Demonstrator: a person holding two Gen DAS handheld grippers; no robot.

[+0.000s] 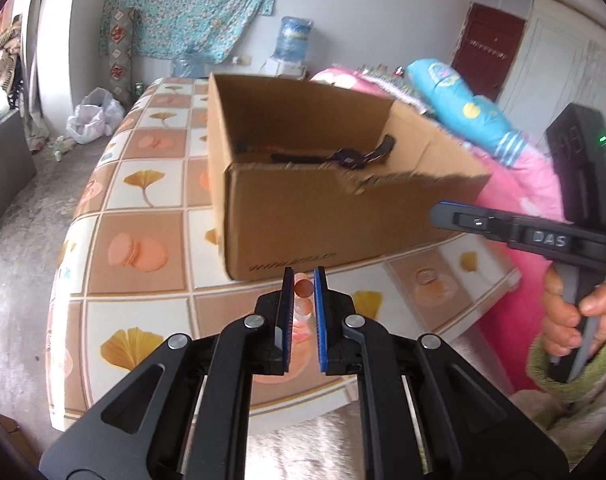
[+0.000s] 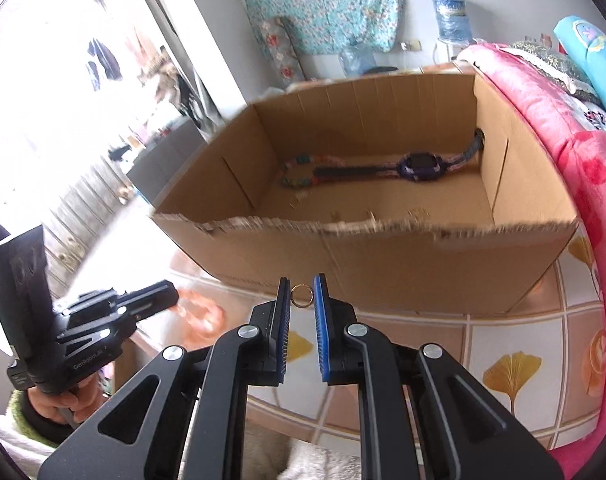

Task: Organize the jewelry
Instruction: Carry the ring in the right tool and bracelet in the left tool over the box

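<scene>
Left tongs (image 1: pixel 303 284) nipping orange bead bracelet (image 1: pixel 303 287); right tongs (image 2: pixel 301 294) nipping gold ring (image 2: pixel 301 294) before box (image 2: pixel 383 264).

We see an open brown cardboard box (image 2: pixel 383 264) with a torn front rim. Inside on its floor lie a purple wristwatch (image 2: pixel 419 166), strap stretched flat, and a colourful beaded bracelet (image 2: pixel 297 172) touching the strap's left end. A small gold ring (image 2: pixel 301 295) stands upright and a string of orange-pink beads (image 1: pixel 303 294) hangs, both before the box.
</scene>
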